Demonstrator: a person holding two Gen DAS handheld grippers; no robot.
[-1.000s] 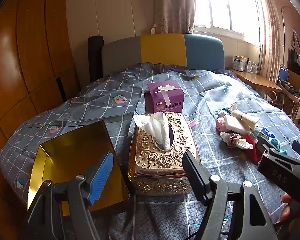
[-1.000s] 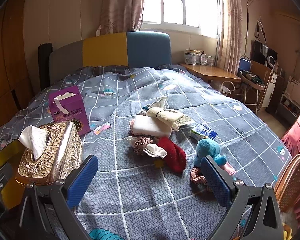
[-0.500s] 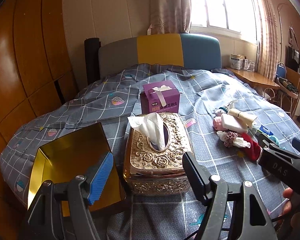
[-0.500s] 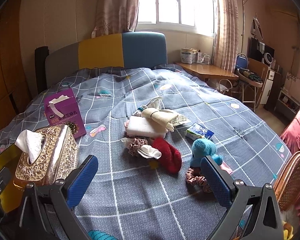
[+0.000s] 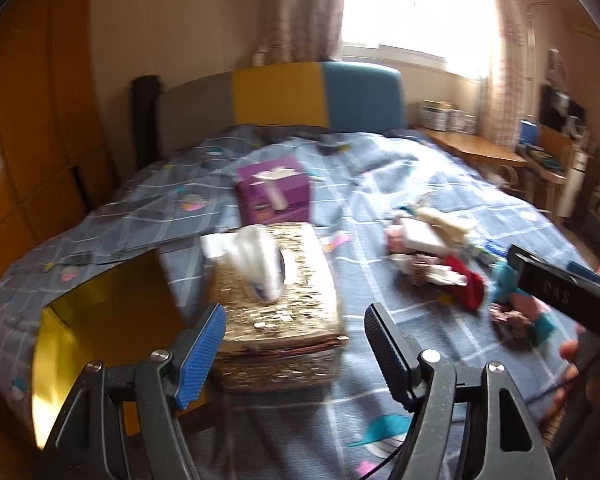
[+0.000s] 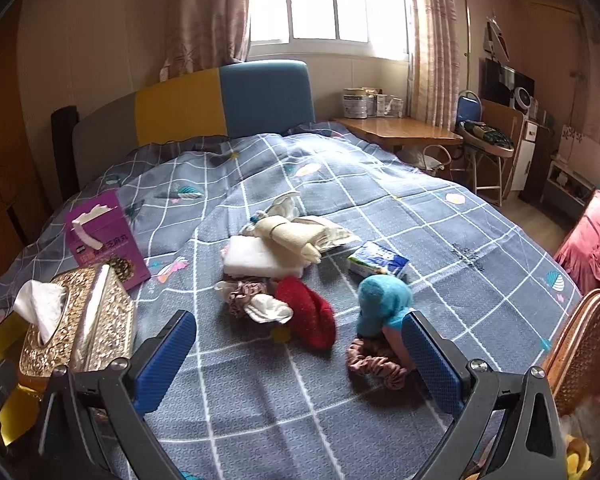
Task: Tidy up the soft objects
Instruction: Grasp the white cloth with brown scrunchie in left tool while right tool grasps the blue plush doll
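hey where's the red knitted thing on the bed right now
In the right wrist view the red knitted piece lies mid-bed, just ahead of the open right gripper, between the white-and-pink scrunchie pile and the teal plush.

- I see the tissue holder (image 6: 76,320) on the bed (image 6: 440,232).
- Behind it: a tissue box (image 6: 106,240).
- Left of it: an open box (image 5: 100,320).
- Right of it: a heap of soft things (image 6: 284,264).
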